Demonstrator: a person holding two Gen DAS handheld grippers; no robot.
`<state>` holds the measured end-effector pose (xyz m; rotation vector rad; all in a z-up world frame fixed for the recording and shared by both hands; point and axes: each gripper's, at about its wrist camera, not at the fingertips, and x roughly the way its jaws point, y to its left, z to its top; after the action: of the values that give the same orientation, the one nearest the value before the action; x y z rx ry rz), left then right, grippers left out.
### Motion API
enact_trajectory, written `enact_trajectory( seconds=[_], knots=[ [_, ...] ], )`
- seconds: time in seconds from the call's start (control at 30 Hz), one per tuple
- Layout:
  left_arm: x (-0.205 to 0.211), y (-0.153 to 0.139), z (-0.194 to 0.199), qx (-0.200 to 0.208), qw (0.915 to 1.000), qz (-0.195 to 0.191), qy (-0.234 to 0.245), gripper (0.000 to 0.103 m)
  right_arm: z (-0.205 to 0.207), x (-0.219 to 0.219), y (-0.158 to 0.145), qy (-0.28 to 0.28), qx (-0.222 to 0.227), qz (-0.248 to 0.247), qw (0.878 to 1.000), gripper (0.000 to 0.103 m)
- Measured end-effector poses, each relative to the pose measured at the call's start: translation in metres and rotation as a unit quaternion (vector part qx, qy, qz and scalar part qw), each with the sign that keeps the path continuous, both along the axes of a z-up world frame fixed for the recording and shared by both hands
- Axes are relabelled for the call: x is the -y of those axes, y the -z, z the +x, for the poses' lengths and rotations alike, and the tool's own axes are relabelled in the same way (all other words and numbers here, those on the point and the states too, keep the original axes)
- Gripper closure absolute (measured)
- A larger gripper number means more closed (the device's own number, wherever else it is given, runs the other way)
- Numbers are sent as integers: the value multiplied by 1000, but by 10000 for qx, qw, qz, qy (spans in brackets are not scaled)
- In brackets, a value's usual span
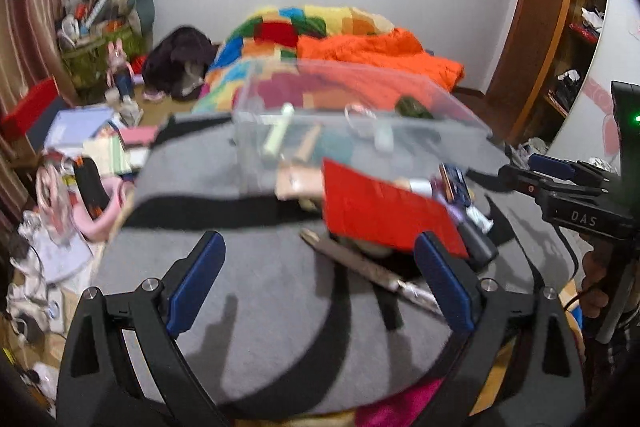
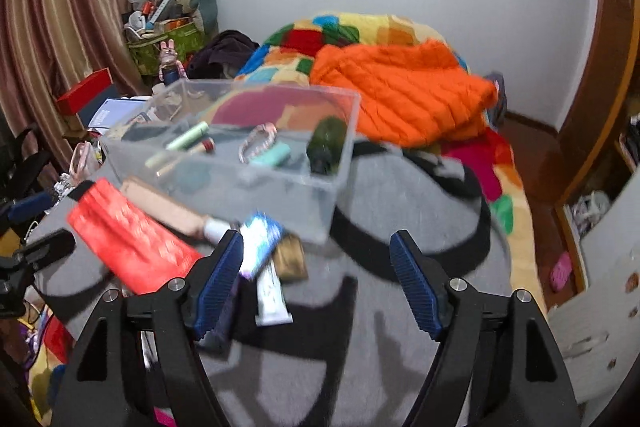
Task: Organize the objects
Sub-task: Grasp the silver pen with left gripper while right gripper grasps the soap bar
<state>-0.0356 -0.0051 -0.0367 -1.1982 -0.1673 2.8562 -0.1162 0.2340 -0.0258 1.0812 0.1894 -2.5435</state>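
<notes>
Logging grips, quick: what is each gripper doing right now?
Left gripper: open, empty.
Right gripper: open, empty.

A clear, glossy plastic bin point(image 2: 240, 163) sat beyond the ribbed blue pads point(image 2: 414, 287) on a matt grey fleece blanket point(image 2: 400, 195); beside them lay a shiny red packet point(image 2: 132, 247).

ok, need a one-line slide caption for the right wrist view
Right gripper open over a grey blanket, facing a clear bin of small items, red packet and tubes alongside.
</notes>
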Motion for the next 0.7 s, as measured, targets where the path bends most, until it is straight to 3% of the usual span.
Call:
enact_trajectory(
  seconds=[0.23,0.33,0.43,0.5,0.7],
  knots=[
    [-31,31,-17,537,9981,277,154,7,-16,-9,27,49,495,-128,9987,36],
    [-44,41,-22,629,9978,66,187,7,-22,-4,33,-71,616,-172,9979,40],
    [-53,45,-18,547,9976,-388,192,7,-27,4,37,-171,655,-121,9976,42],
    [-50,45,-12,492,9979,-374,178,7,-32,8,41,-203,726,-64,9971,50],
    [-20,41,10,458,9982,-386,37,28,-33,7,43,-322,822,-219,9959,65]
  ],
)
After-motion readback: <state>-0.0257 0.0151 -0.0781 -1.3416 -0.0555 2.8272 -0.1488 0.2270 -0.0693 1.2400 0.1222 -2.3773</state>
